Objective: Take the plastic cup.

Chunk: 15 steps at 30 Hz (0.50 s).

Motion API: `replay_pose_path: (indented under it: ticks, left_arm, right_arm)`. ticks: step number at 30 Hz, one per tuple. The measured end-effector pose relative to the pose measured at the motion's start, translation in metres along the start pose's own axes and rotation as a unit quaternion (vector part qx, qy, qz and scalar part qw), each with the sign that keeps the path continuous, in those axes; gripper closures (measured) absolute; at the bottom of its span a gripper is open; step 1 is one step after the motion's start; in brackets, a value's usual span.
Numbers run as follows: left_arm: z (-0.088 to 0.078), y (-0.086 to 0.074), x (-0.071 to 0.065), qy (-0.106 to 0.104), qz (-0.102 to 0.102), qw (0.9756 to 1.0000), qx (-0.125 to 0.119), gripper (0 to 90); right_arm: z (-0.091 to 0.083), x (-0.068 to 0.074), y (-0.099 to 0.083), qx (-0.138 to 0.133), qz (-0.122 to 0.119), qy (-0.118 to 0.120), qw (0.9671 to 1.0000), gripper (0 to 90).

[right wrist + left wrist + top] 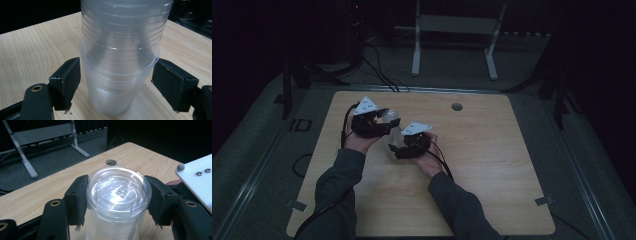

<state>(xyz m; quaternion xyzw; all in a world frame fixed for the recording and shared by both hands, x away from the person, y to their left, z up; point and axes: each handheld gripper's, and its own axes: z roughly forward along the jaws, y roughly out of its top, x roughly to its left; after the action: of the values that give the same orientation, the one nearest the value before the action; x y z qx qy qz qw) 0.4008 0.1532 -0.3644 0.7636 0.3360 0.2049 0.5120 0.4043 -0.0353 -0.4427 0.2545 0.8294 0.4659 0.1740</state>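
Near the table's [472,165] middle the left gripper [117,202] clamps the upper cup [118,195] near its rim while the right gripper [116,82] stands wide beside the lower cup [115,87] — light, thin, slippery plastic, best gripped gently at the ribbed rim.

Bare bench [492,165] across the right and lower frame; the stacked cups [393,125] block the centre-left.

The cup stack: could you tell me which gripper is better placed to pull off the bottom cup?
Right, probably: the right gripper has open jaws flanking the bottom cup, while the left gripper clamps the stack near its top.
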Motion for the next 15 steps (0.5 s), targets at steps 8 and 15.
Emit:
replay_pose_path:
  ticks: [8,15]
  left_arm:
    - [0.0017,-0.0002,0.0001,-0.001,-0.003,1.0,0.003,40.2]
    - [0.0011,0.0006,0.001,0.0,-0.005,1.0,0.004,40.2]
  right_arm:
    - [0.0028,-0.0006,0.002,-0.005,-0.004,0.001,1.0,20.8]
    - [0.0096,-0.0007,0.0055,0.0,-0.008,0.001,1.0,21.2]
